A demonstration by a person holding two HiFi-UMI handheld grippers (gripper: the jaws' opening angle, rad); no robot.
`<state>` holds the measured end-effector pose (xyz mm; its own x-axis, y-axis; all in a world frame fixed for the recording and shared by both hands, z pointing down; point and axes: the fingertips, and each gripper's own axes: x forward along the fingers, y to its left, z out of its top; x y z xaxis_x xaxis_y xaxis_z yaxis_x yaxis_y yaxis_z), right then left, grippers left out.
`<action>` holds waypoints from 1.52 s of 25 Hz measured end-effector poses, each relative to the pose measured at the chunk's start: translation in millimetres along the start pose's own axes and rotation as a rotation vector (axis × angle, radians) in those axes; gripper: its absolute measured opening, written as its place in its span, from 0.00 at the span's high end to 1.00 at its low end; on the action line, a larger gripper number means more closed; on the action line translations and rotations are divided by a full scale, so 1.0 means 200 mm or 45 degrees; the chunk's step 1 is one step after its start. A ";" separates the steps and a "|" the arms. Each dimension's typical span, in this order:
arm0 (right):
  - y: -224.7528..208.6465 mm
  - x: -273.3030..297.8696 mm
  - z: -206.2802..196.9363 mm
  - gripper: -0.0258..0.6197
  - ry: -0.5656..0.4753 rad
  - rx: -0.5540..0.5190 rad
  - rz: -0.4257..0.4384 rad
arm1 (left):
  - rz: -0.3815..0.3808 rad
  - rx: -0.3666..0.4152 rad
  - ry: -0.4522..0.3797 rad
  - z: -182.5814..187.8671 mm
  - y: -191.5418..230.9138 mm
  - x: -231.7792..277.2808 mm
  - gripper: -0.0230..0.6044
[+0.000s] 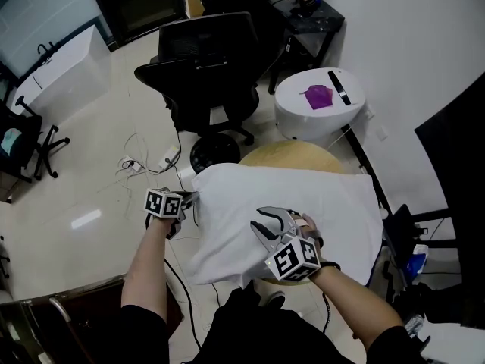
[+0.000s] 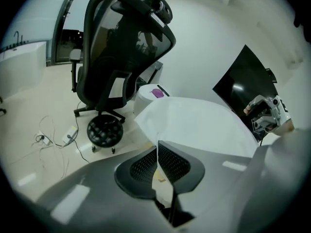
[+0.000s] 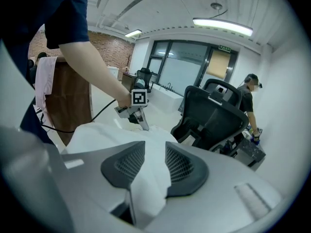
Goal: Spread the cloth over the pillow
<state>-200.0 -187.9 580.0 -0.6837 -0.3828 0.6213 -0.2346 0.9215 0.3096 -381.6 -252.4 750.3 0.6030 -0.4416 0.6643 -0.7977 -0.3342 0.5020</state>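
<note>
A white cloth (image 1: 303,203) lies draped over a bulky shape on a round wooden table (image 1: 292,153); the pillow itself is hidden under it. My left gripper (image 1: 189,200) is at the cloth's left edge. In the left gripper view its jaws (image 2: 158,160) stand together with a thin fold of cloth (image 2: 194,123) pinched between the pads. My right gripper (image 1: 276,223) sits on the near middle of the cloth. In the right gripper view a thick bunch of cloth (image 3: 148,178) is pressed between its pads (image 3: 182,166).
A black office chair (image 1: 204,67) stands just beyond the table. A white round unit (image 1: 318,101) carrying a purple item is at the back right. Cables (image 1: 144,161) lie on the floor at left. A dark panel (image 1: 455,158) stands on the right. A person (image 3: 250,101) is behind the chair.
</note>
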 end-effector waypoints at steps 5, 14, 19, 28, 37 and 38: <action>-0.02 0.01 -0.03 0.74 0.034 0.003 -0.001 | 0.107 0.152 -0.007 0.17 0.05 -0.13 0.96; 0.03 0.10 -0.21 0.74 0.150 0.021 0.036 | 0.136 0.201 0.159 0.09 0.12 -0.04 0.96; 0.03 0.10 -0.24 0.74 0.159 0.038 0.045 | 0.130 0.188 0.180 0.05 0.11 0.01 0.96; -0.09 -0.04 -0.16 0.74 0.064 0.070 -0.045 | 0.211 0.247 0.156 0.12 0.10 -0.08 0.69; -0.30 -0.41 -0.23 0.74 -0.013 0.173 -0.193 | 0.244 0.450 -0.106 0.48 -0.31 -0.31 0.63; -0.33 -0.45 -0.26 0.74 -0.010 0.182 -0.204 | 0.245 0.482 -0.127 0.52 -0.39 -0.30 0.65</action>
<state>-87.1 -217.9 541.1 -0.6347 -0.5253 0.5668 -0.4360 0.8490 0.2986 -356.7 -285.8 614.1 0.4549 -0.5979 0.6599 -0.8506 -0.5111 0.1233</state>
